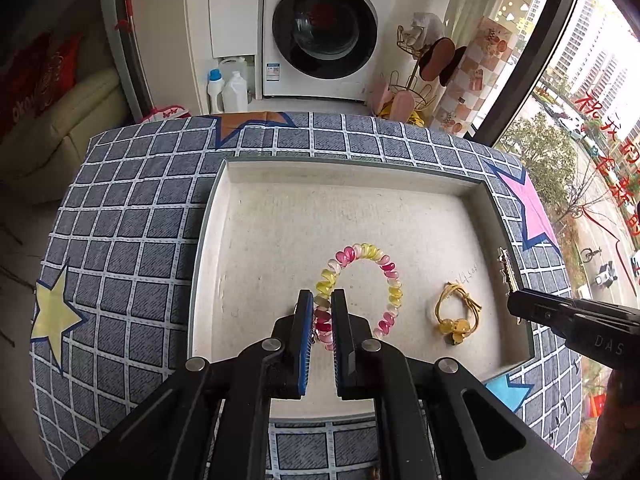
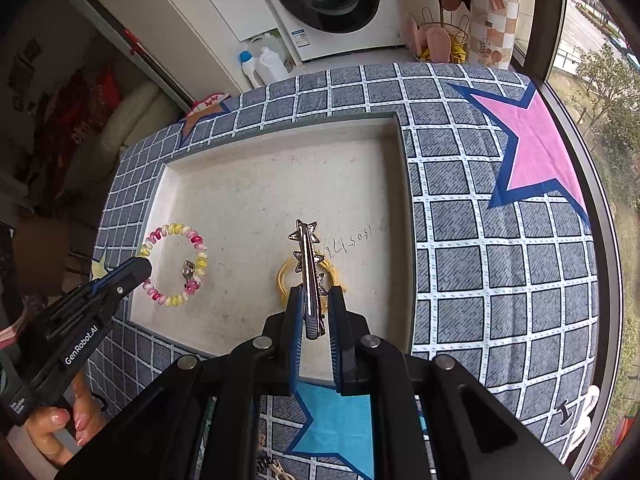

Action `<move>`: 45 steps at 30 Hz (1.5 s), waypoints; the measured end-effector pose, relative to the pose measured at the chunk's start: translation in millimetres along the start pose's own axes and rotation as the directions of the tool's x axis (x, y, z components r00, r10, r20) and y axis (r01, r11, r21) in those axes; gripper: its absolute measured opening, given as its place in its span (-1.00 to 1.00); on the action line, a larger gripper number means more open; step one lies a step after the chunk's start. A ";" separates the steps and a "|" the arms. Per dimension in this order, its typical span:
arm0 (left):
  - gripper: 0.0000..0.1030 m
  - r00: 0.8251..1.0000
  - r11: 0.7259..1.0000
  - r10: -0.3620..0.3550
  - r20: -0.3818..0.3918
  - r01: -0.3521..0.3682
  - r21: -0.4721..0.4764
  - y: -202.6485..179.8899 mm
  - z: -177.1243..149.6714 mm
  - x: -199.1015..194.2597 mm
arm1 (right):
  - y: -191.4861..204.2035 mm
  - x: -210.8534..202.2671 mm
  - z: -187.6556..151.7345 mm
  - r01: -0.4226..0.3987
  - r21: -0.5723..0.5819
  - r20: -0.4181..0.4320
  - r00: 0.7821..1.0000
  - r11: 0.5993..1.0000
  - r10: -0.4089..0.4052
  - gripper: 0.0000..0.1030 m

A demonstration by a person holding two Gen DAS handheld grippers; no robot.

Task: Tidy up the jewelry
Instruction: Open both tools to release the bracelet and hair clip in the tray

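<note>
A shallow white tray (image 1: 224,216) lies on the checked cloth. My left gripper (image 1: 322,300) is shut on a pink-and-yellow spiral hair tie (image 1: 384,264) that rests on the tray floor; the tie also shows in the right wrist view (image 2: 200,254), with a small silver piece (image 2: 188,269) inside its ring. A yellow elastic hair tie with amber beads (image 1: 456,312) lies to its right. My right gripper (image 2: 314,295) is shut on a silver hair clip with stars (image 2: 307,256), held above the yellow tie (image 2: 285,278). The clip shows at the tray's right rim in the left wrist view (image 1: 507,272).
The tray sits on a table with a blue-grey checked cloth (image 1: 132,240) with coloured stars. A washing machine (image 1: 324,28), detergent bottles (image 1: 228,88) and a slipper rack (image 1: 416,80) stand behind. A window (image 1: 592,120) is at the right. More small items lie at the near edge (image 2: 272,468).
</note>
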State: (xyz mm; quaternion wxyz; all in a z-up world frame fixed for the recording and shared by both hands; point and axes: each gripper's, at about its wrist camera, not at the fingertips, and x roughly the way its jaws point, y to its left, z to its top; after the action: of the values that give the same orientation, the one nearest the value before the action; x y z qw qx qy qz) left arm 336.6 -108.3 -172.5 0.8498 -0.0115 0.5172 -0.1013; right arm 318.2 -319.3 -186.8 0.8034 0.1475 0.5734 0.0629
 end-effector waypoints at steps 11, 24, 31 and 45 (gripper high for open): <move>-0.59 0.997 0.996 0.067 -0.031 -0.065 0.057 -13.4 8.2 36.6 | -3.3 37.8 21.7 0.026 -0.021 -0.047 0.999 0.999 -0.027 -0.75; -0.58 0.984 0.985 0.154 -0.089 -0.145 0.093 -13.2 5.2 62.0 | -11.7 60.3 25.8 0.040 -0.016 -0.083 0.996 0.999 -0.041 -0.73; -0.58 0.990 0.989 0.134 -0.052 -0.130 0.074 -14.2 6.8 51.3 | -15.4 59.1 25.9 -0.002 0.013 -0.080 0.997 1.000 0.003 -0.51; 1.00 0.987 0.987 0.154 0.038 -0.156 0.043 -6.7 2.7 13.4 | -11.0 14.7 20.4 -0.091 0.064 0.015 0.996 0.994 0.090 -0.10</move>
State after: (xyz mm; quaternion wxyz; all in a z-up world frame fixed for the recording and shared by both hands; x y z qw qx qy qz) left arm 343.9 -117.6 -182.2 0.8639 0.0466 0.4993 -0.0465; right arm 341.6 -329.1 -197.4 0.7979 0.1997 0.5631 0.0798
